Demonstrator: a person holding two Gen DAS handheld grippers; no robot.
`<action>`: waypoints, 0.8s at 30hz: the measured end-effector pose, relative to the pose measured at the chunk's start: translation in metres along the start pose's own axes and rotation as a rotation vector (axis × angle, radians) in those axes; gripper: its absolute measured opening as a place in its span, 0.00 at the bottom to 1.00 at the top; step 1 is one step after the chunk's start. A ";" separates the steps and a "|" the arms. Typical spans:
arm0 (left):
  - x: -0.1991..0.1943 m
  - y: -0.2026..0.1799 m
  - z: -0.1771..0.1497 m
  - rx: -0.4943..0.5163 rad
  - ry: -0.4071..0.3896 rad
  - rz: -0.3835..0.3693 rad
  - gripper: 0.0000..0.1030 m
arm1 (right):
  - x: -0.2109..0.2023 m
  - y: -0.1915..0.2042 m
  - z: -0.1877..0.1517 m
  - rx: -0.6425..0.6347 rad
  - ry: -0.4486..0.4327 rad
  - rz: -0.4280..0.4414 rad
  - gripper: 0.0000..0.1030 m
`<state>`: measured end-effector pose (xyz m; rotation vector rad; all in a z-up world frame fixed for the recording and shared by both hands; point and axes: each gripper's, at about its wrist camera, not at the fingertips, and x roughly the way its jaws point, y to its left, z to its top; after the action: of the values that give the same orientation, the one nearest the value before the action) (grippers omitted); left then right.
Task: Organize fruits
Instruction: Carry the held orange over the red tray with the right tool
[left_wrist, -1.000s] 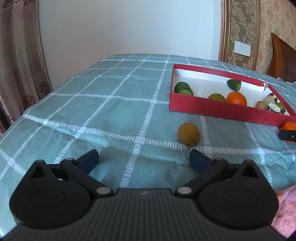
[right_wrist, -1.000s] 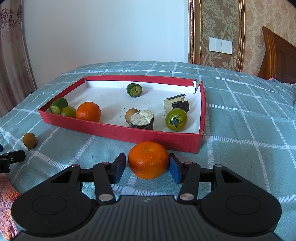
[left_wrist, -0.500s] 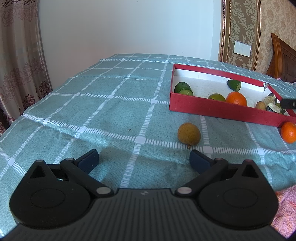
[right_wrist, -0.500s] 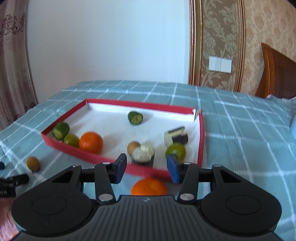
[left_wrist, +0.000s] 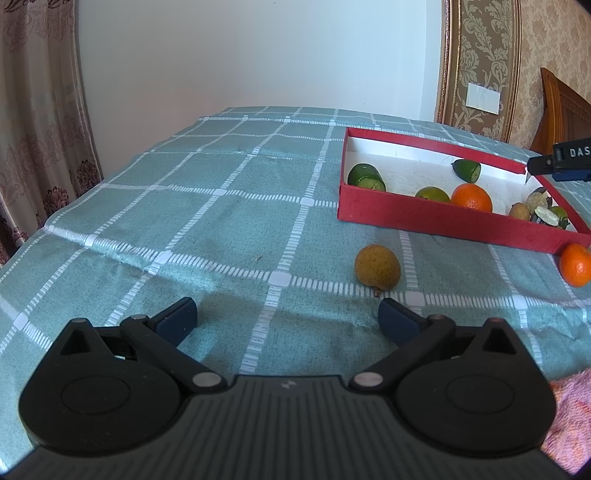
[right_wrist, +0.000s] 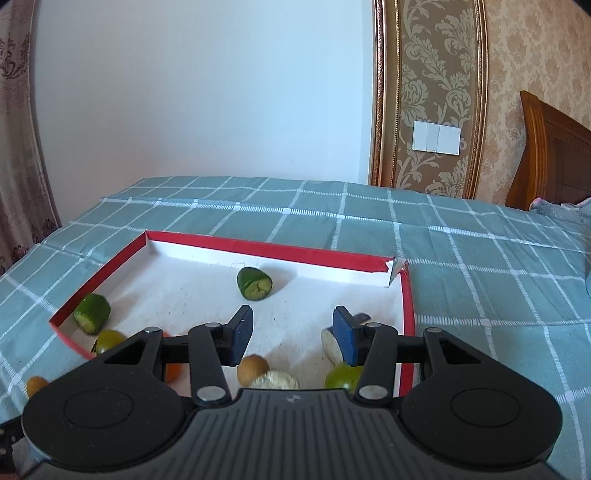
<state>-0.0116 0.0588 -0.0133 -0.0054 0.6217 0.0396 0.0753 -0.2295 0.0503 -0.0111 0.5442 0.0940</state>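
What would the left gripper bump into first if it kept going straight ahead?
Probably nothing soon: ahead of the open left gripper lies only the checked cloth. The brown fruit sits right of that line.

Low left view, raised right, sharing tray (left_wrist: 436, 218)

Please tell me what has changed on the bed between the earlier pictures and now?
The right gripper let go of the round orange tangerine, rose, and now hangs open over the red cardboard tray. The tangerine rests on the checked teal bedcover outside the tray. The left gripper stayed open and still; the small brown round fruit did not move.
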 end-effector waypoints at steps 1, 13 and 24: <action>0.000 0.000 0.000 -0.001 0.000 -0.001 1.00 | 0.002 0.000 0.001 0.000 0.001 -0.003 0.46; -0.003 0.003 -0.001 -0.020 -0.010 -0.017 1.00 | 0.012 -0.020 0.009 0.048 0.027 0.037 0.46; -0.004 0.003 -0.001 -0.029 -0.015 -0.028 1.00 | -0.032 -0.052 0.000 0.071 -0.065 0.125 0.46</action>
<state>-0.0155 0.0620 -0.0121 -0.0421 0.6063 0.0215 0.0525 -0.2845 0.0661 0.0946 0.4831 0.1964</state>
